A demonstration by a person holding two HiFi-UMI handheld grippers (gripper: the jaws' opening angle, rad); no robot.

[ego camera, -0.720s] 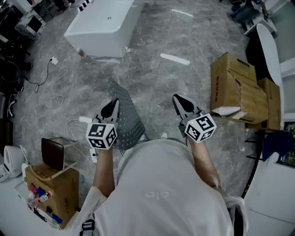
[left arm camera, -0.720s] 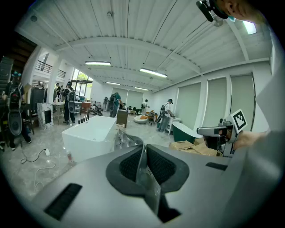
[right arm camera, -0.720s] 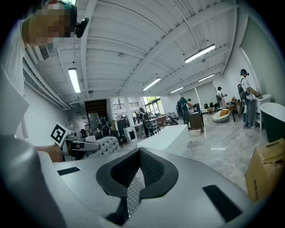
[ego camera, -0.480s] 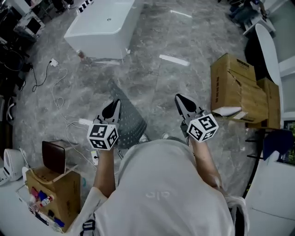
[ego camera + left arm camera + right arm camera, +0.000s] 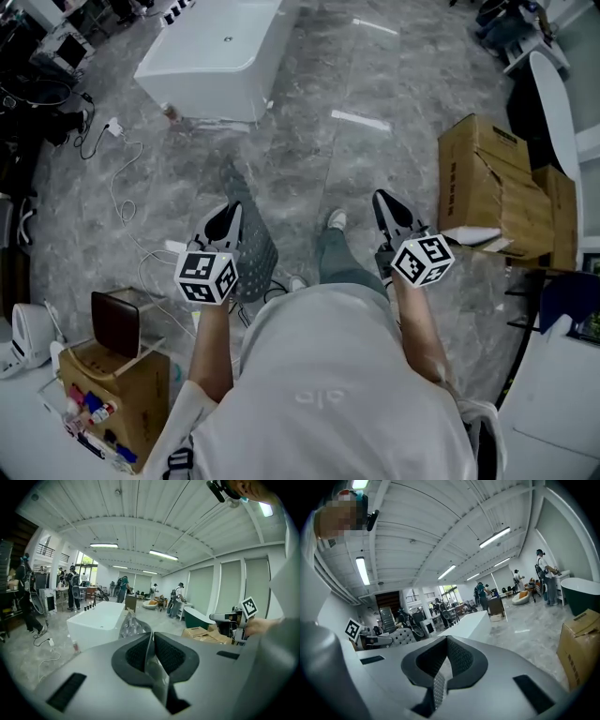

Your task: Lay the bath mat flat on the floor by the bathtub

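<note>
A grey dotted bath mat (image 5: 251,246) hangs folded from my left gripper (image 5: 228,214), which is shut on its upper edge. In the left gripper view the thin mat (image 5: 132,626) is pinched between the jaws and a flap sticks up past them. My right gripper (image 5: 386,200) is held level to the right of the mat, apart from it, shut with nothing seen in it. The white bathtub (image 5: 211,56) stands on the grey marble floor ahead and to the left. It also shows as the bathtub (image 5: 93,623) beyond the left jaws, and as the bathtub (image 5: 473,620) in the right gripper view.
Cardboard boxes (image 5: 497,183) are stacked at the right. White cables (image 5: 122,183) trail over the floor at the left. A box of small items (image 5: 103,380) and a brown device (image 5: 112,319) sit at the lower left. The person's shoe (image 5: 335,220) is between the grippers. People stand in the background.
The person's leg and shoe have stepped forward between the grippers. The hanging mat has swung in closer under the left gripper. The right gripper has shifted slightly right.
</note>
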